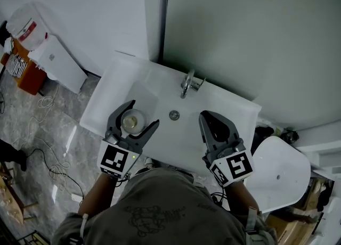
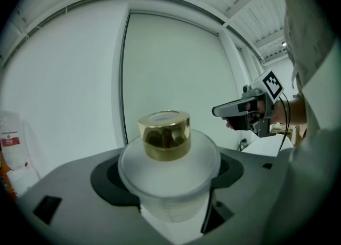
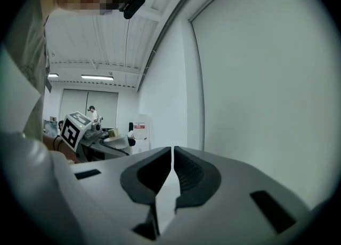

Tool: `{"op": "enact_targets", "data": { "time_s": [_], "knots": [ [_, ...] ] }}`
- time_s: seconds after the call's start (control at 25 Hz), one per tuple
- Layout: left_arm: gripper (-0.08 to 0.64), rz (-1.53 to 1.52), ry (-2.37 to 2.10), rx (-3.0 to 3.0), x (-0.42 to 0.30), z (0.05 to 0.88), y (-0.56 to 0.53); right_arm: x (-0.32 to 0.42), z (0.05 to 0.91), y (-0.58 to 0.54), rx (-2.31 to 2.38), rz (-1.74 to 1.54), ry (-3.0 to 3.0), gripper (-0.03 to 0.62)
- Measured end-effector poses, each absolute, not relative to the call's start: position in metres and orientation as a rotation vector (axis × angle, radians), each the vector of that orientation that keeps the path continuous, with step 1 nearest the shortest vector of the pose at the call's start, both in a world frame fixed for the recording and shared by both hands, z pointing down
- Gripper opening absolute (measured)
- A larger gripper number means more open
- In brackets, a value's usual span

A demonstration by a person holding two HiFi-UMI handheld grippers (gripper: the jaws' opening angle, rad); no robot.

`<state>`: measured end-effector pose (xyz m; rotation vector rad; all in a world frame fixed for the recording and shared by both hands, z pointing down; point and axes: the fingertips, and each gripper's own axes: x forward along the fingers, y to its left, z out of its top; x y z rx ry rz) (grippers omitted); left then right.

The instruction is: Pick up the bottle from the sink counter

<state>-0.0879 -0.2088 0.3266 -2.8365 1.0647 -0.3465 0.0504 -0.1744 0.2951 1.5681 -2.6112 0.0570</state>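
A frosted white bottle (image 1: pixel 132 121) with a gold cap (image 2: pixel 165 135) sits between the jaws of my left gripper (image 1: pixel 145 112), over the left side of the white sink counter (image 1: pixel 109 97). In the left gripper view the bottle (image 2: pixel 169 177) fills the gap, and both dark pads press its sides. My right gripper (image 1: pixel 205 116) hangs over the right side of the basin with its jaws shut on nothing; in its own view the right gripper (image 3: pixel 173 150) points at the wall. The right gripper (image 2: pixel 217 112) also shows in the left gripper view, level with the bottle.
A chrome faucet (image 1: pixel 187 84) and drain (image 1: pixel 174 115) lie between the grippers. A wall panel (image 1: pixel 240 31) rises behind the sink. A white bag (image 1: pixel 29 25) and cables (image 1: pixel 53 164) are on the floor at left. A white rounded lid (image 1: pixel 279 174) stands at right.
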Motion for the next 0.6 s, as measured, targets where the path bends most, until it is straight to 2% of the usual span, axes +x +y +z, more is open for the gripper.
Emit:
{"op": "enact_targets", "data": {
  "time_s": [0.6],
  "knots": [
    [0.351,-0.312,1.043,-2.864,-0.088,0.32,-0.204,0.026,0.297,-0.179,1.53,0.027,-2.627,0.035]
  ]
}}
